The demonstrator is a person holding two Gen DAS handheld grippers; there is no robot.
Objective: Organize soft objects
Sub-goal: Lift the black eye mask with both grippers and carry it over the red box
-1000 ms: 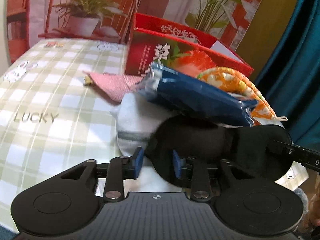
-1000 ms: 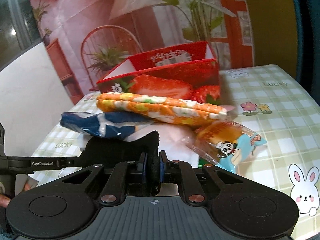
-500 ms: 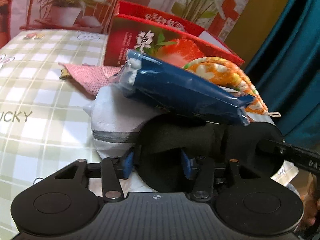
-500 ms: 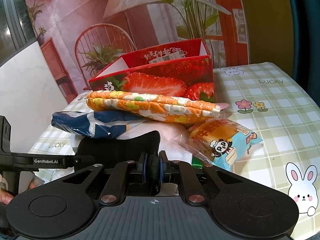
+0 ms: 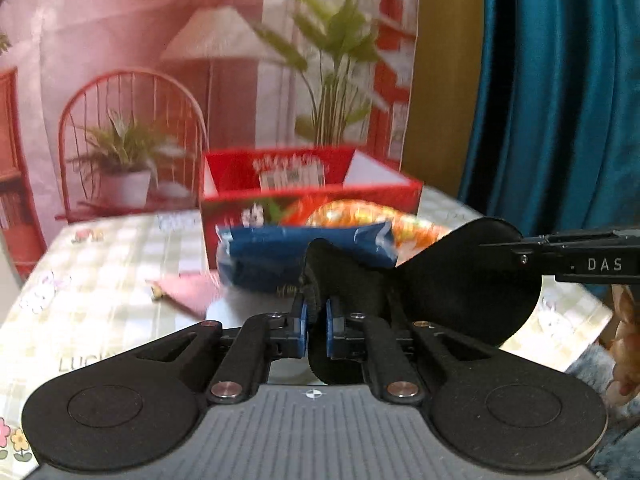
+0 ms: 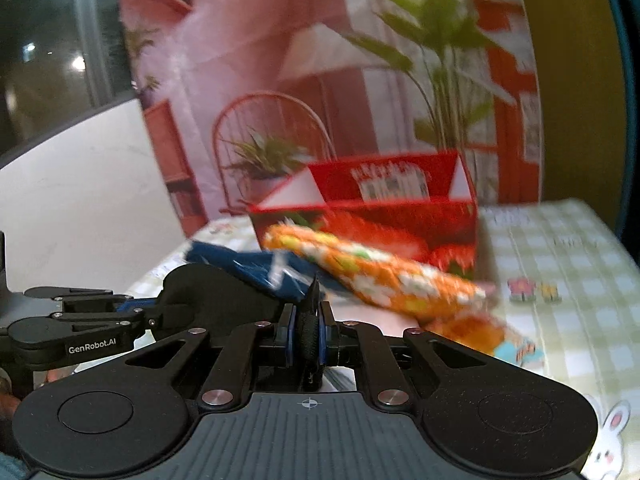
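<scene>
Left wrist view: left gripper pinching one end of the black eye mask.
Right gripper: clamped on the other end.
Mask axis: strung sideways between both claws.
Red box: dead ahead, past the blue packet.
Room: box top looks open, the packet crowds the path.

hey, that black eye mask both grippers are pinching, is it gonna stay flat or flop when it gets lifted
Probably flop. The black eye mask already folds and creases between the left gripper and the right gripper, so it looks like thin, soft fabric. It seems light, and the shut pads squeeze it narrow, so slipping looks unlikely.
</scene>
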